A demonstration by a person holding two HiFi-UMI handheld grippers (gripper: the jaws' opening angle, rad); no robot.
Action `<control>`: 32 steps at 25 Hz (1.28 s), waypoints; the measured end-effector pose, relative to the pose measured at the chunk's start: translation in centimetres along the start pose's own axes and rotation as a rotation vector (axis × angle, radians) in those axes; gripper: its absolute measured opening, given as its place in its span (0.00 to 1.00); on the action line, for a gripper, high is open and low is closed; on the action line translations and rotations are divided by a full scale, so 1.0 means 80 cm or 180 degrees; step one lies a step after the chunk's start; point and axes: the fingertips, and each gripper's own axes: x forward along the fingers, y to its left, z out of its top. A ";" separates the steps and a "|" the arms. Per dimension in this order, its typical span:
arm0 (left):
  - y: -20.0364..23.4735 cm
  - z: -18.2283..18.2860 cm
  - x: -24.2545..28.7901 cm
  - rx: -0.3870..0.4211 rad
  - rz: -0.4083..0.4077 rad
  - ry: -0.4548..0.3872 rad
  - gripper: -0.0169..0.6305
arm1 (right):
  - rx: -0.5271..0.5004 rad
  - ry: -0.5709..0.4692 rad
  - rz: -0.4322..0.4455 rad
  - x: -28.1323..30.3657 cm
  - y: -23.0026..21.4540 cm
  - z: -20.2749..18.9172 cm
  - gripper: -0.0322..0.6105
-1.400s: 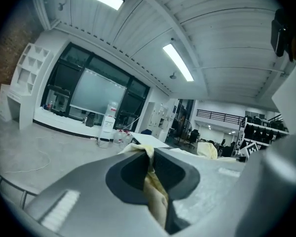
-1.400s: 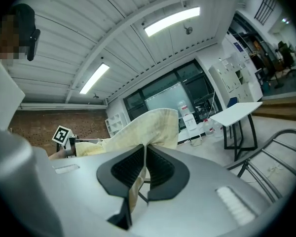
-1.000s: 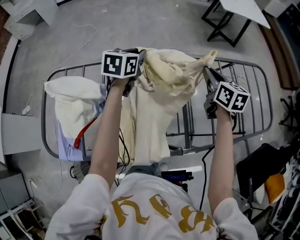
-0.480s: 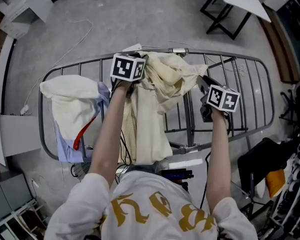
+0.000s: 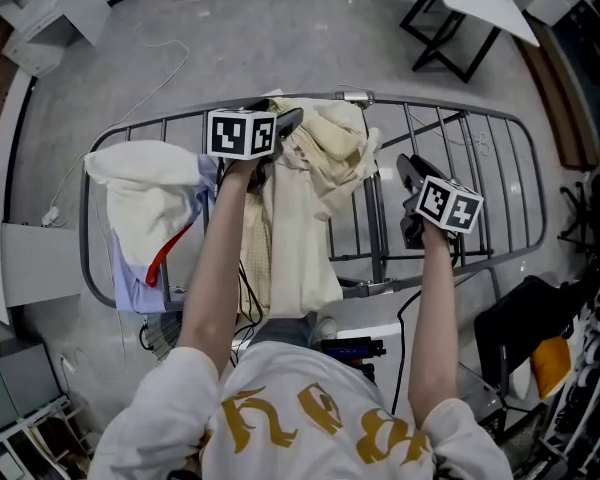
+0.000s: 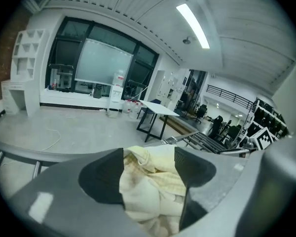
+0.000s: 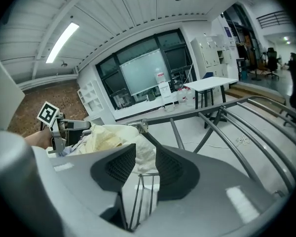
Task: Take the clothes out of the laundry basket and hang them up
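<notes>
A cream garment [image 5: 325,153] lies bunched over the bars of a grey metal drying rack [image 5: 435,107], with its long part hanging down toward me. My left gripper [image 5: 283,128] is shut on the top of that bunch; cream cloth [image 6: 150,191] fills the space between its jaws [image 6: 148,174]. My right gripper [image 5: 408,173] hovers over the bare bars to the right of the garment, apart from it, open by a narrow gap with nothing in it [image 7: 145,164]. In the right gripper view the garment [image 7: 108,137] and the left gripper [image 7: 71,127] sit to the left.
A second pale garment [image 5: 145,193] hangs over the rack's left end, above a light blue piece with a red strap [image 5: 165,258]. A white table on black legs [image 5: 470,8] stands beyond the rack. A cable [image 5: 150,78] trails on the floor. Dark clutter [image 5: 540,358] sits at lower right.
The right gripper has let go of the garment's right corner and drawn back to the right. The cloth has dropped into a smaller bunch on the bars by the left gripper.
</notes>
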 end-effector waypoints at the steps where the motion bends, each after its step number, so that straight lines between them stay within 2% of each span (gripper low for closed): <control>1: -0.002 0.003 -0.007 -0.0008 0.0007 -0.0052 0.51 | 0.0010 -0.0026 0.0048 -0.005 0.005 -0.001 0.28; 3: -0.009 0.005 -0.025 -0.0033 0.0001 -0.0127 0.51 | 0.0036 -0.0107 0.0155 -0.018 0.020 -0.001 0.27; 6: -0.021 0.004 -0.057 0.0003 0.0061 -0.0219 0.48 | -0.0016 -0.0255 0.0255 -0.040 0.040 -0.003 0.20; 9: -0.035 -0.002 -0.093 0.0142 0.0187 -0.0324 0.38 | -0.0096 -0.0344 0.0352 -0.061 0.058 -0.010 0.09; 13: -0.053 -0.021 -0.134 0.0098 0.0321 -0.0522 0.21 | -0.0189 -0.0447 0.0496 -0.091 0.082 -0.023 0.09; 17: -0.075 -0.032 -0.179 -0.0074 0.0387 -0.0873 0.15 | -0.0459 -0.0490 0.0769 -0.121 0.121 -0.034 0.09; 22: -0.114 -0.054 -0.228 0.0035 0.0481 -0.1066 0.03 | -0.0457 -0.0648 0.0957 -0.171 0.157 -0.041 0.09; 24: -0.139 -0.061 -0.247 0.0068 0.0408 -0.1188 0.03 | -0.0609 -0.0667 0.0998 -0.191 0.170 -0.049 0.09; 27: -0.175 -0.078 -0.265 0.0094 0.0295 -0.1136 0.03 | -0.0850 -0.0745 0.0991 -0.220 0.188 -0.057 0.09; 29: -0.197 -0.088 -0.277 0.0122 0.0265 -0.1115 0.03 | -0.0870 -0.0834 0.0985 -0.238 0.195 -0.058 0.09; 32: -0.228 -0.103 -0.302 0.0103 0.0219 -0.1253 0.03 | -0.0803 -0.0967 0.0974 -0.264 0.200 -0.063 0.09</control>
